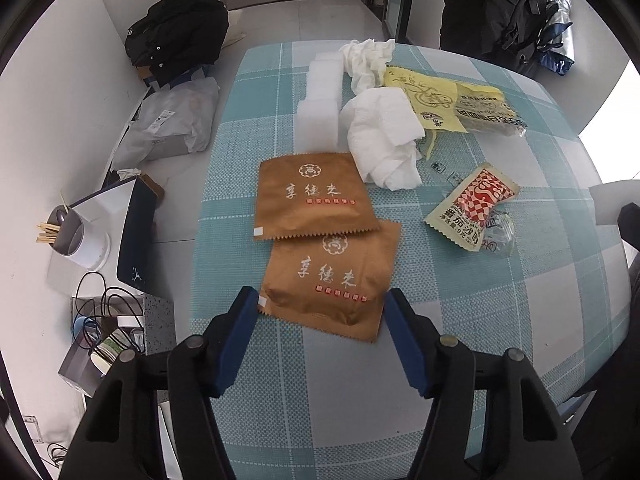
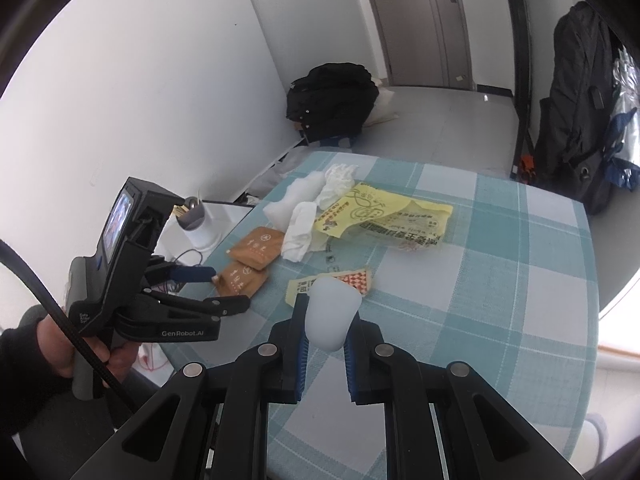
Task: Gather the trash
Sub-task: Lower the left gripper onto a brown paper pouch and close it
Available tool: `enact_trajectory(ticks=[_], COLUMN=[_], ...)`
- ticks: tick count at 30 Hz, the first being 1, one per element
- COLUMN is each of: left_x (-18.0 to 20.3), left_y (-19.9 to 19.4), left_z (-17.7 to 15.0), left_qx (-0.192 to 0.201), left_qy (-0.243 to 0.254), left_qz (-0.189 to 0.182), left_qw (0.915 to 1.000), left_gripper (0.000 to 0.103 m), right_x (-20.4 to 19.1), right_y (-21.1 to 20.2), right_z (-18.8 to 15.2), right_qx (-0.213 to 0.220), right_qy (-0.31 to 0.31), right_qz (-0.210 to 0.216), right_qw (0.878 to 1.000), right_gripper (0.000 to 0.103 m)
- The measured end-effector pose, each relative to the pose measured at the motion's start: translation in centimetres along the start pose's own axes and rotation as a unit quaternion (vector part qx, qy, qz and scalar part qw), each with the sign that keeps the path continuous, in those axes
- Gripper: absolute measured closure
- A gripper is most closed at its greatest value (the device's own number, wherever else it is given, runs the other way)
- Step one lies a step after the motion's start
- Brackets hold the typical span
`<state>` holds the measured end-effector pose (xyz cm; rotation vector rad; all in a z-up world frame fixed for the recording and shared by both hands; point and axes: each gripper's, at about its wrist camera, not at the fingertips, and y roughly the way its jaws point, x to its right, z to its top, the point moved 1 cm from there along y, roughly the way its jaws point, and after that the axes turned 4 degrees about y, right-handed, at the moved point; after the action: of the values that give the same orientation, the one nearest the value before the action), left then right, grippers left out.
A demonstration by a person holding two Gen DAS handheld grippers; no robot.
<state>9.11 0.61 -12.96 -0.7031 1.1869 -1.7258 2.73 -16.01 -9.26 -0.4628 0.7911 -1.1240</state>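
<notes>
The left gripper (image 1: 320, 300) hangs over the near edge of the table (image 1: 500, 340), its jaws partly open and straddling the nearer brown packet (image 1: 332, 280); the blue pads (image 1: 240, 336) stand at the packet's two sides, and I cannot tell whether they press it. A second brown packet (image 1: 312, 196) lies just beyond, its lower edge overlapping the first. Behind that sit crumpled white tissues (image 1: 384, 140), white foam blocks (image 1: 320, 100) and a yellow wrapper (image 1: 432, 100), all crowded together at the far side. A red-and-white sauce sachet (image 1: 472, 204) lies apart to the right, touching a scrap of clear plastic (image 1: 498, 234). The right gripper (image 2: 326, 320) is closed narrowly on a pale, translucent cup (image 2: 330, 316), held above the checked tablecloth and partly hiding the sachet (image 2: 352, 280). A hand (image 2: 72, 344) holds the left gripper's handle. Off the table's left edge stand a white holder of toothpicks (image 1: 76, 236) and tangled cables (image 1: 108, 312).
</notes>
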Motion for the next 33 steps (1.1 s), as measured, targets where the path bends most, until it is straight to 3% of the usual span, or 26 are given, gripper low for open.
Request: enact_trajectory(ticks=[7,9,10,14,16,18,19,21,23,24,28,33], left_x=[0.3,0.7,0.8,1.4,1.2,1.1,1.0,0.4,-0.2,-0.5,-0.9,-0.1], left_y=[-0.1,-0.3,-0.5,-0.9,-1.3,-2.3,-2.8,-3.1,-2.4,-2.1,-0.6,1.1], left_z=[-0.1,-0.3,-0.4,-1.1,-1.4,-1.5,-1.4,-1.0,-0.3,-0.1,0.7,1.7], left_qx=[0.003,0.004,0.004,-0.003,-0.008,0.012,0.022,0.029,0.023,0.025,0.008,-0.015], left_qy=[0.017,0.024,0.025,0.034,0.03,0.03,0.029,0.018,0.004,-0.005,-0.007,0.039], left_qz=[0.001,-0.003,-0.017,-0.033,-0.051,-0.045,-0.041,-0.038,-0.024,-0.019,-0.028,-0.026], left_qw=[0.9998,0.9997,0.9995,0.9989,0.9982,0.9985,0.9985,0.9987,0.9994,0.9995,0.9996,0.9988], left_gripper=[0.051,0.061,0.073,0.095,0.095,0.095,0.095,0.084,0.036,0.028,0.028,0.028], right_x=[0.3,0.4,0.5,0.6,0.6,0.7,0.7,0.8,0.9,1.0,1.3,1.9], right_y=[0.1,0.0,-0.1,-0.3,-0.5,-0.7,-0.7,-0.9,-0.9,-0.9,-1.0,-1.1], right_z=[-0.1,-0.1,-0.1,-0.1,0.0,0.0,0.1,0.1,0.2,0.2,0.2,0.4], right_qx=[-0.002,0.0,0.0,0.002,0.004,0.007,0.008,0.01,0.011,0.011,0.009,0.009], right_qy=[0.005,0.01,0.012,0.018,0.02,0.023,0.024,0.029,0.033,0.034,0.035,0.05], right_qz=[-0.002,-0.002,-0.002,-0.002,0.0,0.003,0.004,0.008,0.011,0.012,0.007,0.01], right_qw=[1.0,1.0,1.0,1.0,1.0,1.0,1.0,0.999,0.999,0.999,0.999,0.999], right_gripper=[0.089,0.089,0.088,0.088,0.088,0.088,0.088,0.088,0.088,0.088,0.088,0.088])
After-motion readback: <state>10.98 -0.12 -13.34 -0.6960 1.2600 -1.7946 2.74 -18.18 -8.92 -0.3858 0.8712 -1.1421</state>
